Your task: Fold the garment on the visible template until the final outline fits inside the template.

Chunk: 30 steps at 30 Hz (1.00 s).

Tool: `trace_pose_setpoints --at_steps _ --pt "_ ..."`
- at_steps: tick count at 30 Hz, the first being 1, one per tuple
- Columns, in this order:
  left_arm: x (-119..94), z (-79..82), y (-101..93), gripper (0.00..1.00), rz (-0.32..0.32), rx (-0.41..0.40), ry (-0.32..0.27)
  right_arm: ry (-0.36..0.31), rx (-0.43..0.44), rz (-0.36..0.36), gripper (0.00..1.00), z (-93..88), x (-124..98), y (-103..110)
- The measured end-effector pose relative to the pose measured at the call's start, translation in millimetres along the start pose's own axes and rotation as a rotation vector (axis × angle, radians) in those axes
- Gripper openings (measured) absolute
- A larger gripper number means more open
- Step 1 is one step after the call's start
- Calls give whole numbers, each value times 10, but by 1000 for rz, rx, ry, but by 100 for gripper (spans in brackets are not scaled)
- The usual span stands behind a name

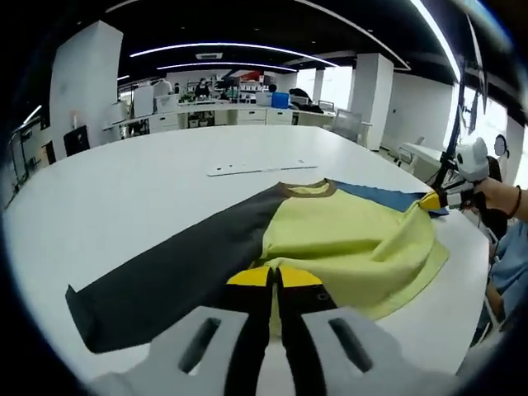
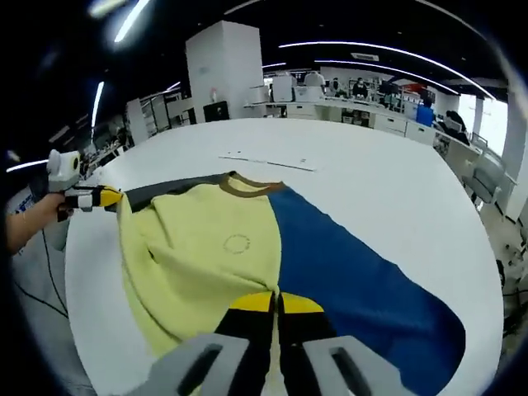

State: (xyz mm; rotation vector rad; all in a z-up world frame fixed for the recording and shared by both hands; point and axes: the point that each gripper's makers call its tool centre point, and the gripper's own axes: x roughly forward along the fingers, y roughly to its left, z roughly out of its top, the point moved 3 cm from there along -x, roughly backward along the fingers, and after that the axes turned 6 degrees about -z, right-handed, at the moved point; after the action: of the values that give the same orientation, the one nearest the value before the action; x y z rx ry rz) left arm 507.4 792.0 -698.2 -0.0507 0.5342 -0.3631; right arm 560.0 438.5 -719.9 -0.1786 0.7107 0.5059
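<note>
A long-sleeved shirt lies on the white table (image 1: pixel 124 198), with its yellow body (image 1: pixel 346 239) bunched into folds. Its dark grey sleeve (image 1: pixel 181 264) stretches toward the near left and its blue sleeve (image 1: pixel 379 196) runs to the right. My left gripper (image 1: pixel 275 276) is shut on the yellow fabric at the near edge. The right gripper (image 1: pixel 436 200) pinches the garment's far right corner. In the right gripper view, my right gripper (image 2: pixel 276 303) is shut on the shirt where the yellow body (image 2: pixel 206 239) meets the blue sleeve (image 2: pixel 363 289). The left gripper (image 2: pixel 107 198) grips the far left corner.
A thin white strip (image 1: pixel 260 168) (image 2: pixel 268 160) lies on the table beyond the collar. A person's hand (image 1: pixel 503 198) holds the right gripper past the table's right edge. Desks, white pillars and people fill the office behind. Bare tabletop (image 2: pixel 388 181) surrounds the shirt.
</note>
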Motion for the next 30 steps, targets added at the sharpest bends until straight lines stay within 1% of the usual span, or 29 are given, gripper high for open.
trace_pose_setpoints --at_steps 1,3,7,11,13,15,17,18,19,20,22,25,27,30 --pt "27 -10 10 0 3 2 5 3 5 -6 0 -9 24 -19" --pt "94 -68 39 0 19 26 34 4 9 -12 0 -22 43 -29" --pt "181 -134 64 0 23 42 57 6 10 -25 0 -29 77 -52" --pt "237 -195 85 0 29 98 93 4 11 -35 0 -43 104 -61" --pt "229 -215 93 2 34 109 108 -1 26 -36 0 -52 110 -63" --pt "200 -212 92 7 29 109 103 -12 40 -44 0 -44 93 -66" --pt "159 -176 83 13 16 99 75 -17 53 -45 9 -34 66 -72" --pt "137 -171 88 16 13 100 71 -21 76 -41 15 -22 42 -66" --pt "106 -173 90 18 12 105 71 -24 95 -36 22 -13 23 -55" --pt "87 -178 94 20 12 111 74 -26 116 -34 27 -6 -9 -48" --pt "39 -198 119 21 8 123 79 -28 123 -34 34 -5 -57 -40" --pt "-31 -241 173 22 4 118 81 -21 148 -26 40 -40 -157 17" --pt "-54 -284 178 22 -10 85 89 -2 162 -25 42 -93 -207 46" --pt "-65 -344 183 21 -18 50 104 6 159 -27 41 -168 -274 94"
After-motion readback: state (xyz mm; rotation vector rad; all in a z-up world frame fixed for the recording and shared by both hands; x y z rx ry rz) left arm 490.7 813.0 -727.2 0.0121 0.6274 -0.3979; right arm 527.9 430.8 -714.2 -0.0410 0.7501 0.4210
